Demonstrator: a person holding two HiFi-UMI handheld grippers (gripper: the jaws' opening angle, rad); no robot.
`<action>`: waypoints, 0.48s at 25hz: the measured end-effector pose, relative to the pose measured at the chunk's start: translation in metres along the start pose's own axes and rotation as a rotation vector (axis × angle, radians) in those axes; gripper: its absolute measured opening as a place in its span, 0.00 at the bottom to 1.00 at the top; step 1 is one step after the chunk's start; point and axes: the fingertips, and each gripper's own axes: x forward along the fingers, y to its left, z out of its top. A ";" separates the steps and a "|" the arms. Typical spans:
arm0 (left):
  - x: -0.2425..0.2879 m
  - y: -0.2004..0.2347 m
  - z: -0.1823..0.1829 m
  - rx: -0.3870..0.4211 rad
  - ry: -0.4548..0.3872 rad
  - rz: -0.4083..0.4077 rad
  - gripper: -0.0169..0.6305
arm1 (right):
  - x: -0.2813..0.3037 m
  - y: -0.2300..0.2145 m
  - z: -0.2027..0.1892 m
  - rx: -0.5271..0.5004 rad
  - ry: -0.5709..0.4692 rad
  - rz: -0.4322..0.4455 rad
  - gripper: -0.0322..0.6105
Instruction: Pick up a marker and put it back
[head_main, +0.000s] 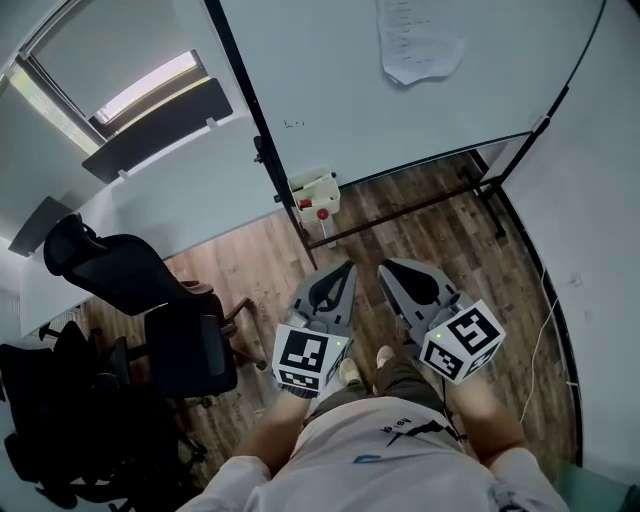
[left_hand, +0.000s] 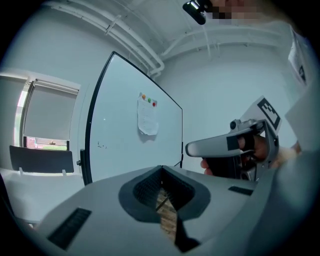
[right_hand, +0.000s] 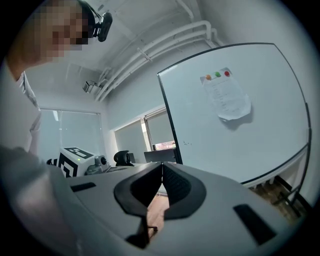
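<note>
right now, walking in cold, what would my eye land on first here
The big whiteboard fills the upper part of the head view, a sheet of paper stuck near its top. Below it, the left gripper and right gripper point toward it side by side, both shut and empty. A black office chair sits at the left.

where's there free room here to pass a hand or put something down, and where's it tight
Bare wood-plank floor lies open between the black office chairs and the black-framed whiteboard, and again on the right, up to the thin white cable. The board is blank left of its white paper sheet. Crowded: the chairs, lower left.
</note>
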 end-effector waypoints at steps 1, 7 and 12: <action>0.008 0.007 -0.001 0.008 0.005 0.004 0.04 | 0.006 -0.007 0.000 0.003 0.001 -0.002 0.07; 0.070 0.049 -0.005 0.085 0.052 0.053 0.04 | 0.054 -0.066 0.003 0.032 0.002 0.011 0.07; 0.125 0.089 -0.016 0.145 0.121 0.123 0.04 | 0.108 -0.114 0.013 0.023 0.005 0.078 0.07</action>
